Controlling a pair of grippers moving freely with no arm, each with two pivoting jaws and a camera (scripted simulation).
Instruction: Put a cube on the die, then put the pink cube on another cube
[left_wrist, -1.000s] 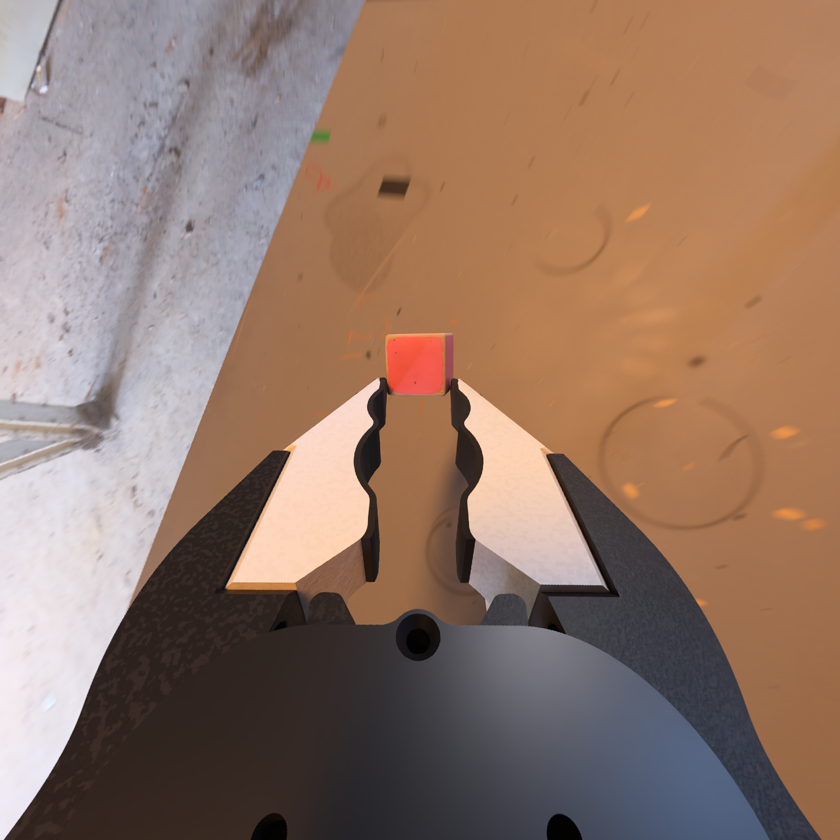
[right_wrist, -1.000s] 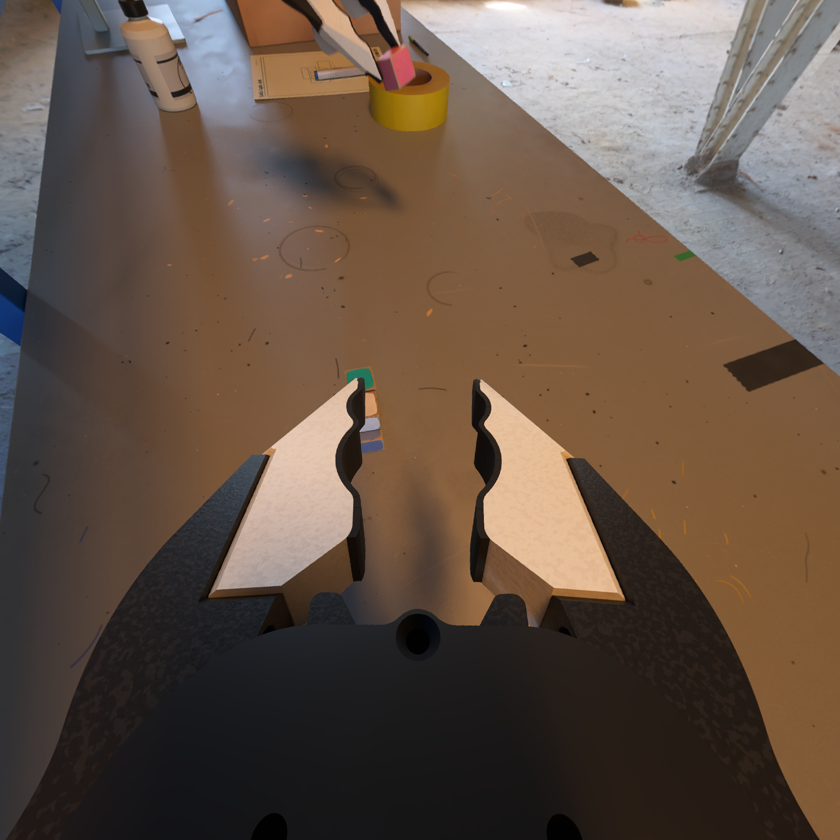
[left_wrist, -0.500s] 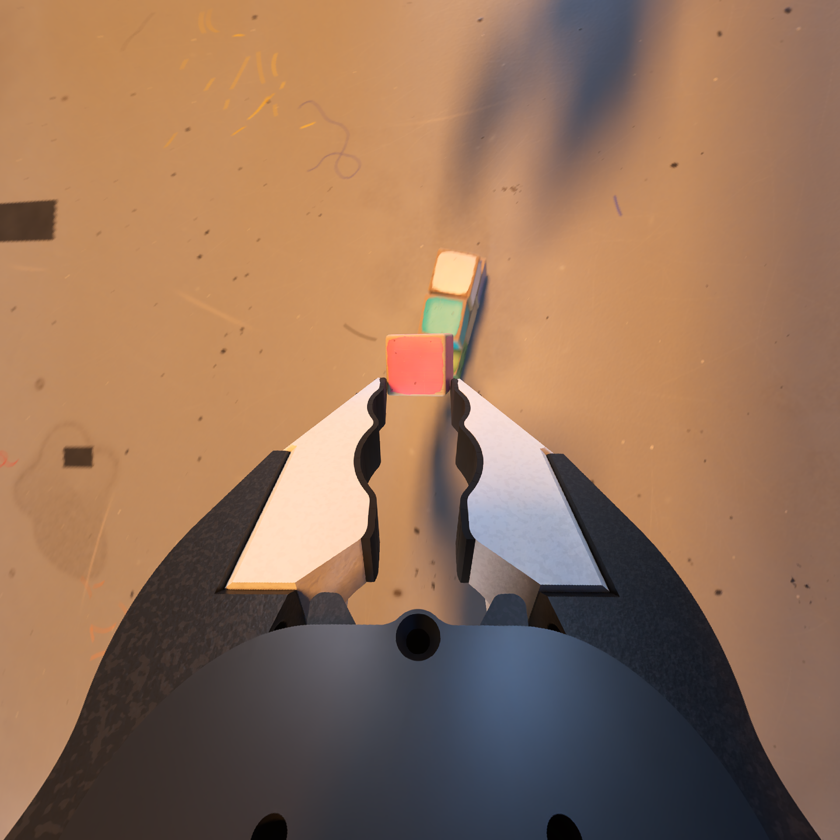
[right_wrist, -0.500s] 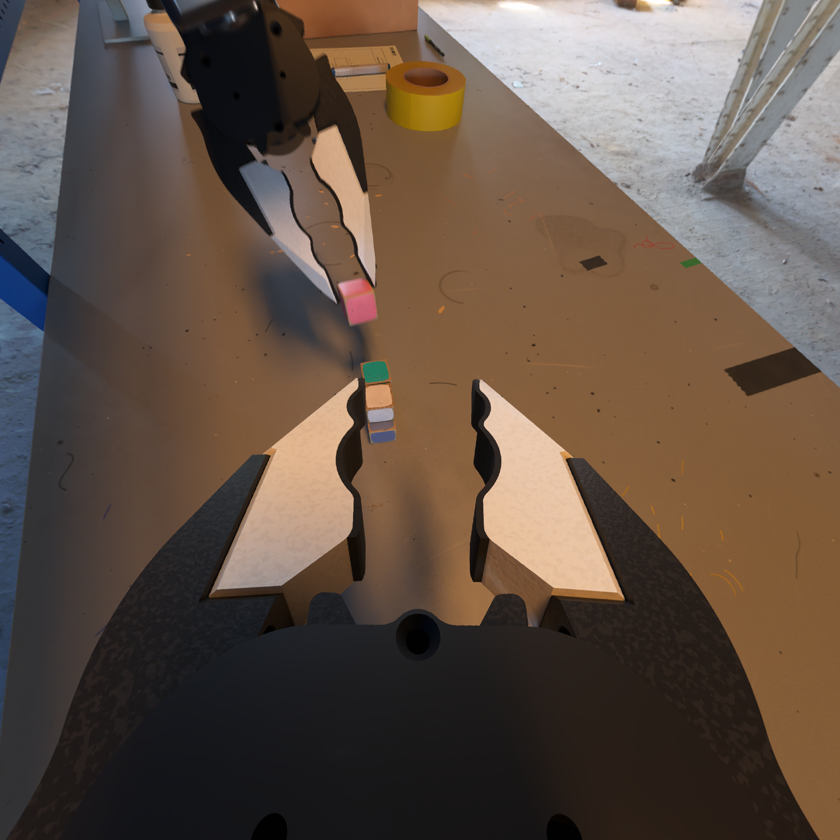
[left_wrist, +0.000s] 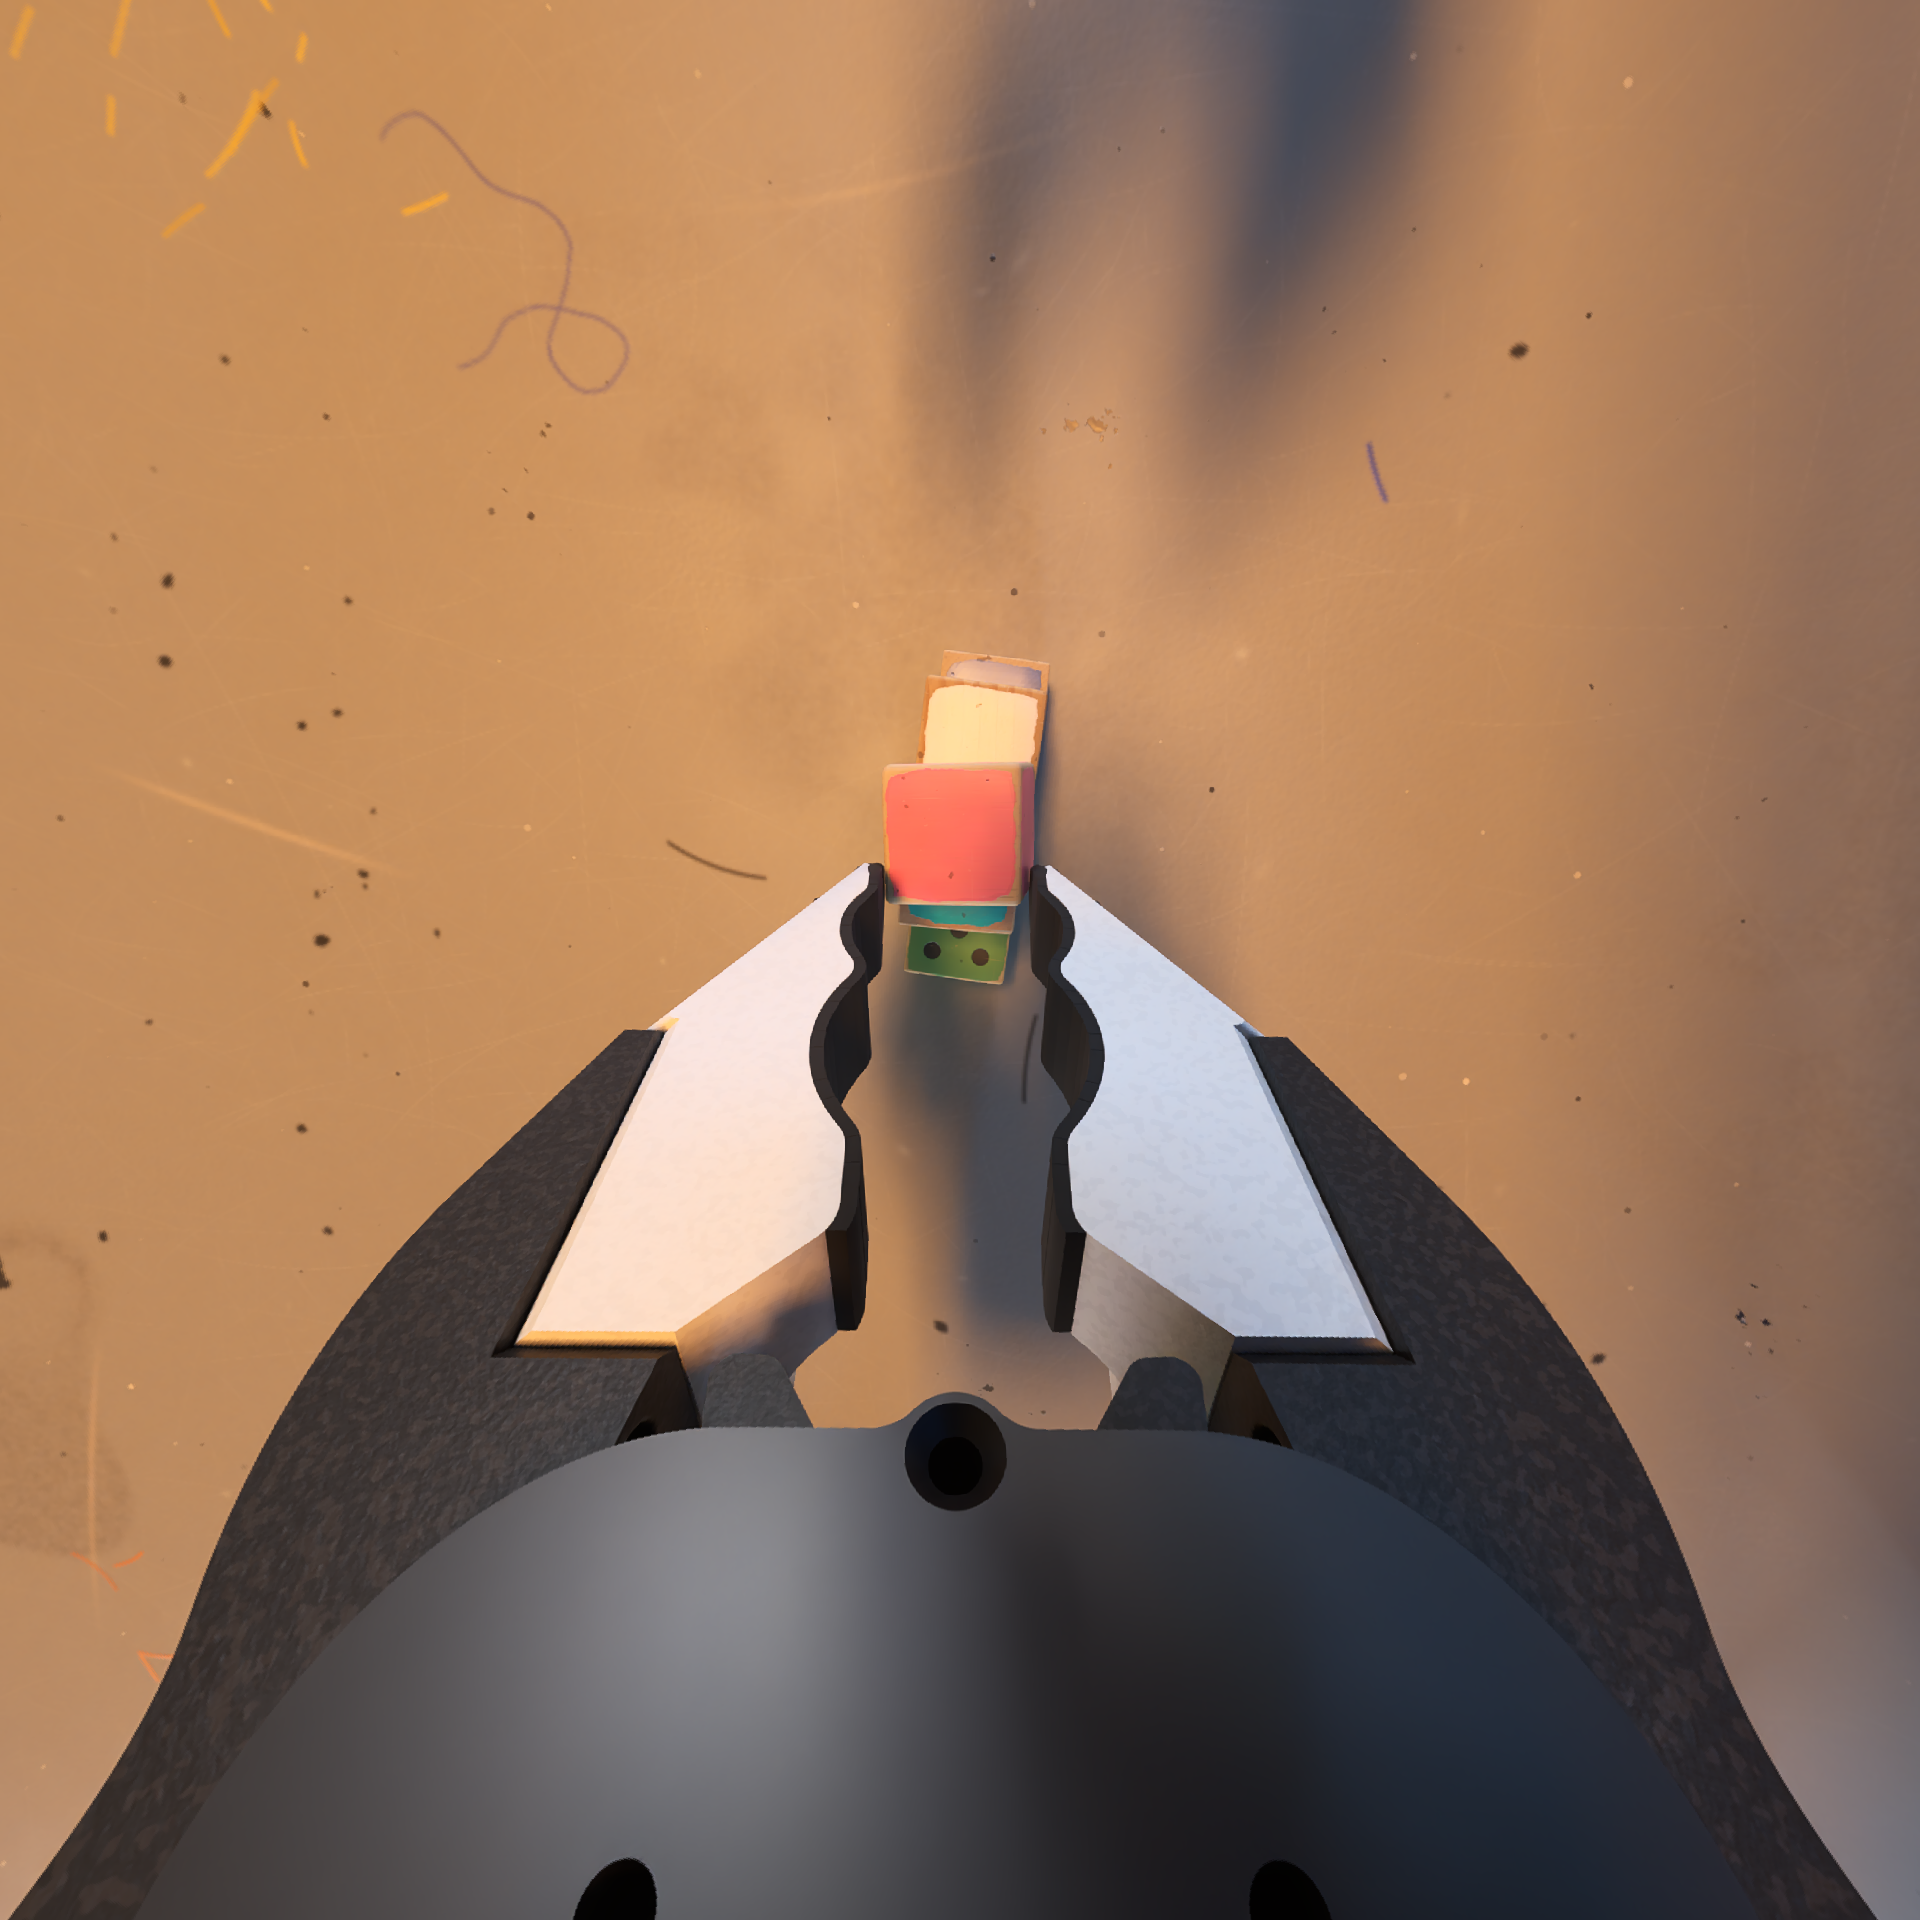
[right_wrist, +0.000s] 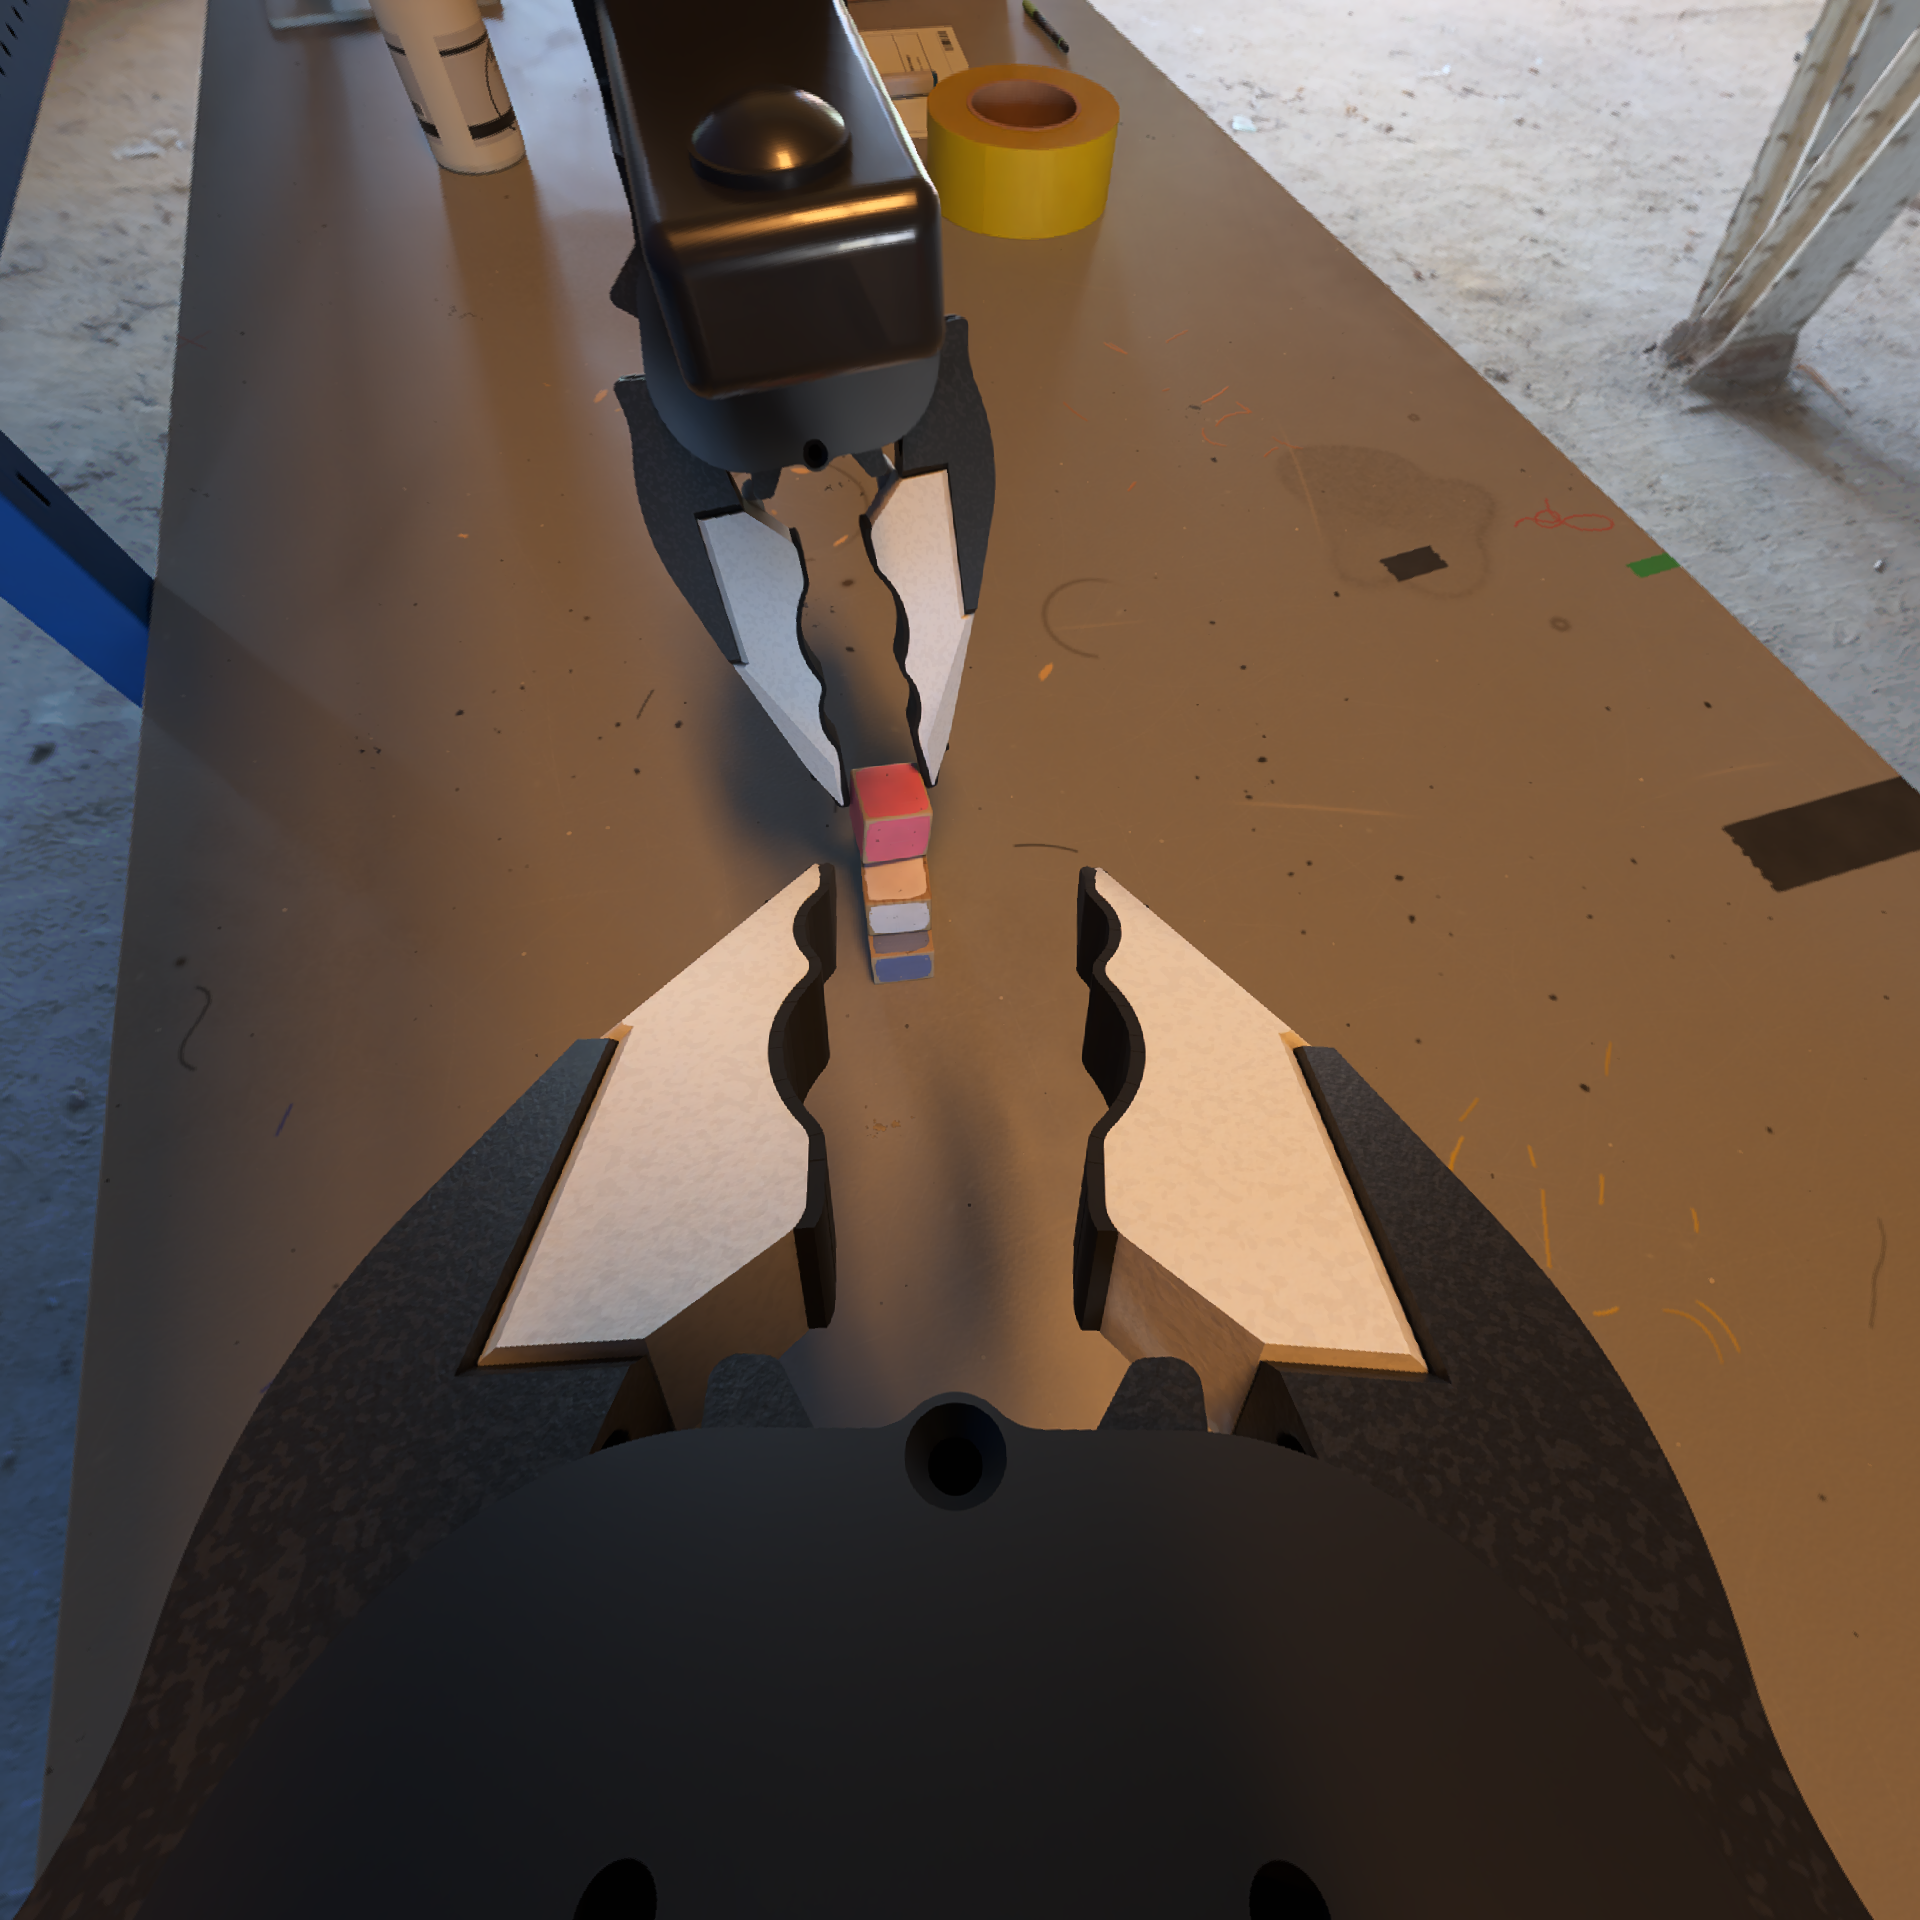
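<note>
1. The left gripper (left_wrist: 956, 871) points down at the counter (left_wrist: 416, 675) with its fingertips clamped on the pink cube (left_wrist: 951, 834); in the right wrist view it (right_wrist: 886, 781) hangs over the middle of the counter's width, the cube (right_wrist: 890, 810) between its tips.
2. The pink cube sits at the top of a small stack (right_wrist: 900, 925); whether it touches the cube beneath, I cannot tell; below it show a teal sliver (left_wrist: 958, 915) and the green die (left_wrist: 957, 954) with dark pips.
3. The right gripper (right_wrist: 954, 881) is spread apart and holds nothing; the stack stands just beyond its left fingertip.
4. A yellow tape roll (right_wrist: 1023, 145) and a white bottle (right_wrist: 457, 83) stand toward the counter's far end, the roll nearer the right edge.
</note>
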